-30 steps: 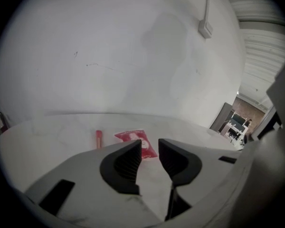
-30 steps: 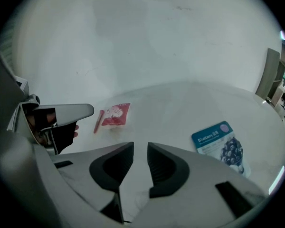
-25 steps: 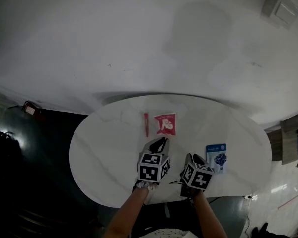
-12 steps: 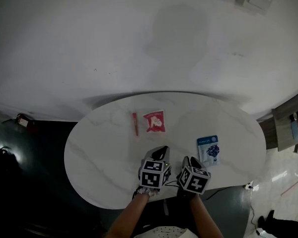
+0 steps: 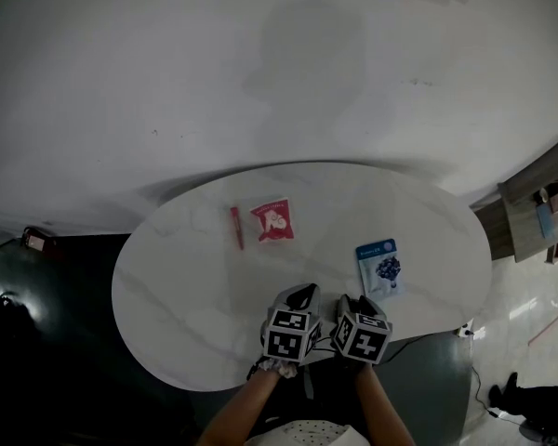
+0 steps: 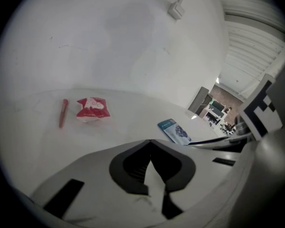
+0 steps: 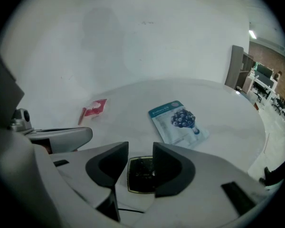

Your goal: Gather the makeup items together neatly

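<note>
Left gripper (image 6: pixel 150 141) jaws pressed together, empty; right gripper (image 7: pixel 140 148) jaws just opened, a dark square (image 7: pixel 141 175), perhaps a compact, between them untouched. Approach the blue packet (image 7: pixel 178 122) low

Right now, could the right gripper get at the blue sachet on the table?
Probably yes. The blue sachet lies flat just ahead of the right gripper, with only bare table between. Its jaws have just been opening, with a dark square thing between them.

An oval white marble tabletop (image 5: pixel 186 286) stands by a plain white wall (image 5: pixel 214 82); dark floor (image 5: pixel 46 342) lies at its left, a brown cabinet (image 5: pixel 530 198) at right.
</note>
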The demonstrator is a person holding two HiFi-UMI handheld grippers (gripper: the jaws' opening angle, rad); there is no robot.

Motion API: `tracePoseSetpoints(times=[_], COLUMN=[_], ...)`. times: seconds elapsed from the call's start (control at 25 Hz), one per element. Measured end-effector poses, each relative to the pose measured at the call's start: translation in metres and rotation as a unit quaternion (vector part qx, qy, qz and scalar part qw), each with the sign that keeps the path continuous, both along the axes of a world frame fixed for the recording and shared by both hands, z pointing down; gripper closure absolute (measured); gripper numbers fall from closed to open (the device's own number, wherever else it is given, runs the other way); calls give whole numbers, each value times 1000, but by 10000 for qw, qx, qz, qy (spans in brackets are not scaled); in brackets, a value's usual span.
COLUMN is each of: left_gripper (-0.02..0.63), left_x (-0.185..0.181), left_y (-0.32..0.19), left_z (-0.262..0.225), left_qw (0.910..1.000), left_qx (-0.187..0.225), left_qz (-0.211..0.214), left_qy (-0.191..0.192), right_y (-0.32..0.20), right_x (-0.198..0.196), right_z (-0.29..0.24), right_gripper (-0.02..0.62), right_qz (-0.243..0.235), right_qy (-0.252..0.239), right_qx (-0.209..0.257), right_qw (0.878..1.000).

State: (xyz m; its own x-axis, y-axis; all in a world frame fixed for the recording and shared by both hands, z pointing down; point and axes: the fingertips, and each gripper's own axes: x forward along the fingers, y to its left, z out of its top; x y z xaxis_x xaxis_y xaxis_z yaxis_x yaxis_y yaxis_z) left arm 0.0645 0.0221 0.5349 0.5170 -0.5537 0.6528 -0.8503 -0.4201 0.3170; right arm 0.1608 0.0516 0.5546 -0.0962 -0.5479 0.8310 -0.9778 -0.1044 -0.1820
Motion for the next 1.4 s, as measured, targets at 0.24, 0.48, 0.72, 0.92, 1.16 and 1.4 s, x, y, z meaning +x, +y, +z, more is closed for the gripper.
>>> tracePoseSetpoints(times=[0.24, 0.48, 0.72, 0.92, 1.16, 1.4], left_gripper=[577, 577, 577, 577, 577, 577], left_x=[1, -4, -17, -22, -23, -20], left_y=[13, 16, 21, 24, 32, 35], left_z=[10, 17, 21, 23, 29, 31], left_qw=[9999, 9998, 9995, 9994, 9990, 9988], left_qx=[-123, -173, -296, -330, -437, -483], left_qz=[35, 39, -49, -95, -76, -23], left_qy=[-1, -21, -46, -1, 6, 17], right_y=[15, 20, 27, 29, 31, 31], right_x=[4, 4, -6, -8, -6, -8], right_z=[12, 19, 27, 35, 43, 47], right_gripper=[322, 270, 213, 213, 213, 213], right_qz=[-63, -87, -382, -426, -391, -482], right_qy=[86, 167, 165, 274, 327, 227], right_qx=[-203, -209, -344, -462, -641, -799], right_qw=[9997, 9996, 9985, 9976, 9966, 9954])
